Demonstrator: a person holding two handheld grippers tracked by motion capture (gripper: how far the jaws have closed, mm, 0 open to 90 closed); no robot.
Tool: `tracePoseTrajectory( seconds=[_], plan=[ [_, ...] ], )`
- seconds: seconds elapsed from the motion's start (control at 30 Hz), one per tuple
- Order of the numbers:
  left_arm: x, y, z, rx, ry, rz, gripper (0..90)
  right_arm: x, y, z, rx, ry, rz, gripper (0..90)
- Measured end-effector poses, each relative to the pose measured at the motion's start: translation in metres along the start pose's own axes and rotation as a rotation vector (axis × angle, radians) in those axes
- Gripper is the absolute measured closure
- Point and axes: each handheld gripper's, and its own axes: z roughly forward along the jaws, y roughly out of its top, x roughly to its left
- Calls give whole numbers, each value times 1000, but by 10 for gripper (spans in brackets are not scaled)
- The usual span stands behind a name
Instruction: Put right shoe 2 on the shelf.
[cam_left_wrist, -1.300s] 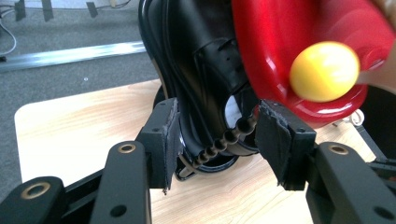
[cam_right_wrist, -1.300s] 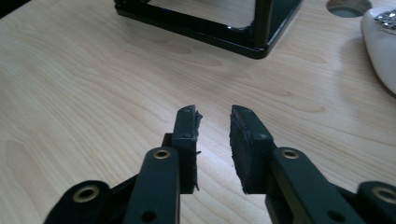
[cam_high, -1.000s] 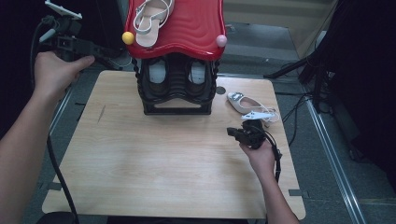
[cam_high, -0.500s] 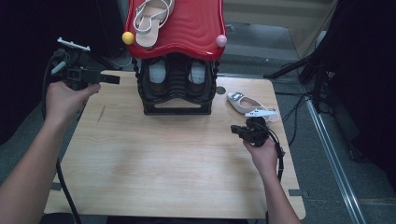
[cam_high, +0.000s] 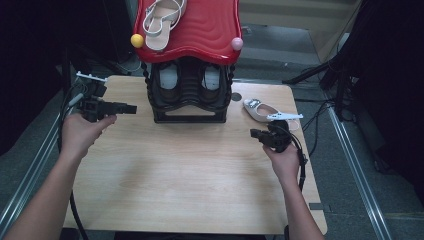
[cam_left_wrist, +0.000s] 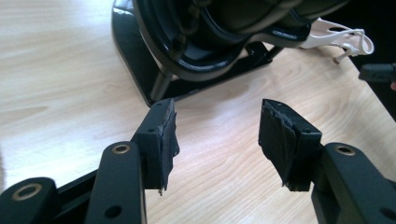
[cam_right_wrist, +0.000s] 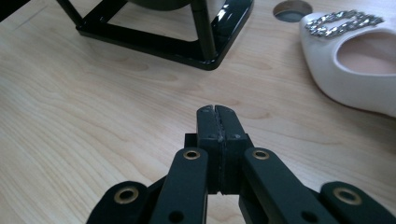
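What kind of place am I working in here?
Probably a recording lab or workshop: a bare wooden table on a metal-railed frame, dark gear and cables around it, a shoe rack as prop.

The table (cam_high: 190, 170) is pale wood with a smooth, matt grain. The shoe rack (cam_high: 189, 95) near its far edge is glossy black plastic under a shiny red plastic top (cam_high: 200, 30). The white shoe (cam_right_wrist: 355, 60) looks smooth, with sparkling stones. The pads (cam_left_wrist: 164, 140) look rough, matt rubber.
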Motion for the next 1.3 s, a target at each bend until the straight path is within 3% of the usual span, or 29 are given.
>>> tracePoseTrajectory(
  seconds=[0.07, 0.5, 0.63, 0.8, 0.9, 1.03, 1.13, 1.3],
  plan=[
    [-1, -4, 3, 3, 9, 6, 468, -3, 2, -1, -9, 0, 7, 900],
    [-3, -30, 16, 10, -31, 9, 465, -28, 30, 5, -6, -36, 23, 900],
    [-5, -39, 22, 22, -24, 14, 463, -40, 39, 10, 1, -54, 24, 900],
    [-7, -52, 24, 37, -47, 11, 461, -54, 45, 16, 20, -81, 13, 900],
    [-8, -57, 23, 33, -46, 6, 459, -67, 44, 16, 1, -76, 43, 900],
    [-13, -62, 23, 38, -49, 32, 458, -79, 41, 10, -24, -97, 73, 900],
    [-14, -64, 23, 36, -78, 37, 454, -86, 41, 0, -14, -154, 65, 900],
    [-16, -65, 26, 26, -71, 58, 455, -95, 38, -12, -35, -165, 91, 900]
  ],
)
